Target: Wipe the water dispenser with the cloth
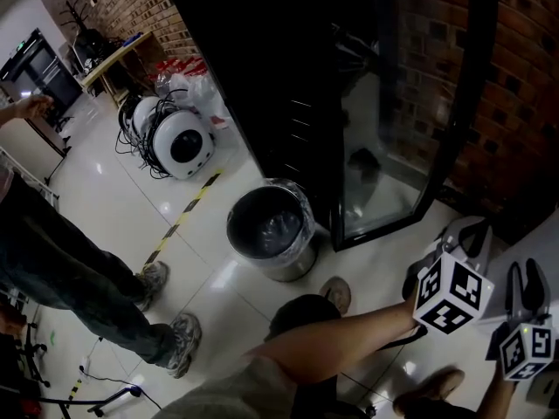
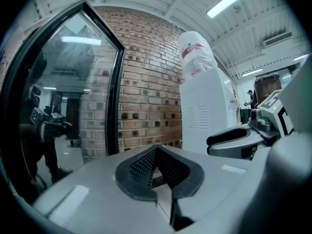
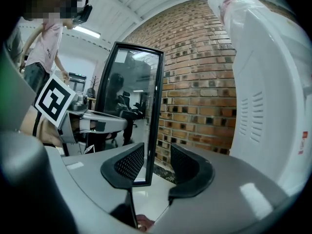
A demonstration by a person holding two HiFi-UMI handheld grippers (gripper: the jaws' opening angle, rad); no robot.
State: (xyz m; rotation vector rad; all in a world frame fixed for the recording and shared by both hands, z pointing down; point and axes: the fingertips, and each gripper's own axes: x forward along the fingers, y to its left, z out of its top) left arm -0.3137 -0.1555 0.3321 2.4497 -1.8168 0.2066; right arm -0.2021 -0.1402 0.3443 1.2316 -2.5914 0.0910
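The white water dispenser [image 2: 204,116] stands ahead on my right by the brick wall [image 2: 146,91], bottle [image 2: 196,52] on top. My left tongs [image 2: 155,152] are pressed together at the tips, and my right tongs [image 3: 157,160] are spread, pinching nothing. A black-framed mirror [image 3: 129,111] leans to the left.
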